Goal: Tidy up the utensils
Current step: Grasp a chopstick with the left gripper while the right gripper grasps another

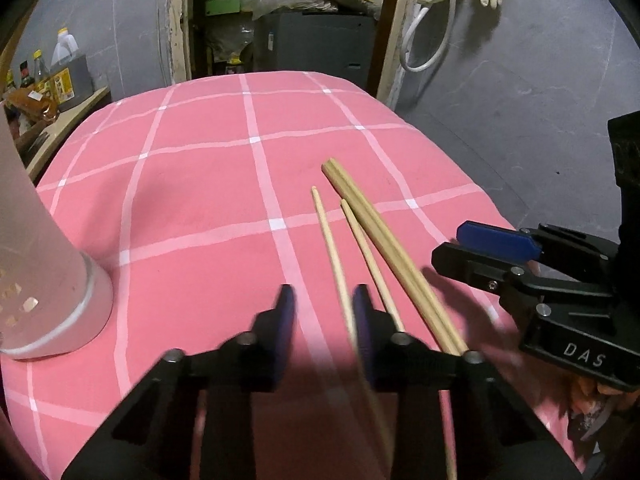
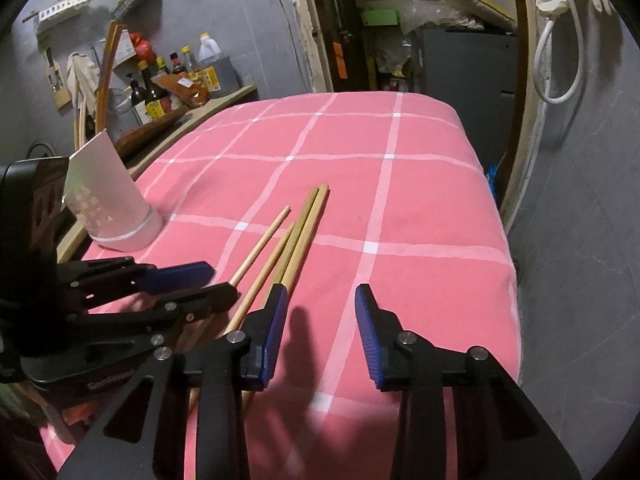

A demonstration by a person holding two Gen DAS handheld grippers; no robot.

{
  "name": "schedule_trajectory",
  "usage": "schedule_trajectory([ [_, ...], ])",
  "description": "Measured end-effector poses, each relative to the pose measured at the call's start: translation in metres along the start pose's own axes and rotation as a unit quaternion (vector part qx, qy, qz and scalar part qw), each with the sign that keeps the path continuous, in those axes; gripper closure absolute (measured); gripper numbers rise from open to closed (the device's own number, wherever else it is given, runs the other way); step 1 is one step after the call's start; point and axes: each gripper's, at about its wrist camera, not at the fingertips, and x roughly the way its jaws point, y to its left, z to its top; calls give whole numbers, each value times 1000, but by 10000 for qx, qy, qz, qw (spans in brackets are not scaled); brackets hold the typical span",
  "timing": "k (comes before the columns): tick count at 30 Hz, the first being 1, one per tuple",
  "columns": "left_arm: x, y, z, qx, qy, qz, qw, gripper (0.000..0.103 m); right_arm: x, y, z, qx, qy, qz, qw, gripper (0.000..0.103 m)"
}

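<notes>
left gripper [image 1: 322,308] open over chopsticks [image 1: 384,248] | white holder [image 2: 116,208]: contents hidden

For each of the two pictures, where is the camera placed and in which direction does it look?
Left wrist: sits on the left gripper, looks forward over the pink tablecloth at the chopsticks; its own open fingers show, and the right gripper at the right edge.
Right wrist: sits on the right gripper, faces the same way; its open fingers show, the left gripper at left.
Shared: chopsticks, tablecloth, white holder, doorway.
</notes>
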Motion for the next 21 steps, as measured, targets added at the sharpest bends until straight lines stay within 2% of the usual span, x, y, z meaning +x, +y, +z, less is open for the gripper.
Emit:
schedule_trajectory([
  [4, 0, 12, 2, -182, 62, -58, 9998, 96, 9, 4, 6, -35, 121, 73, 9999, 79],
  [6, -2, 16, 3, -263, 98, -102, 9996, 98, 13, 7, 7, -54, 197, 105, 9997, 80],
  [21, -6, 20, 5, -340, 245, -289, 9987, 99, 31, 26, 22, -381, 872, -115, 9954, 83],
])
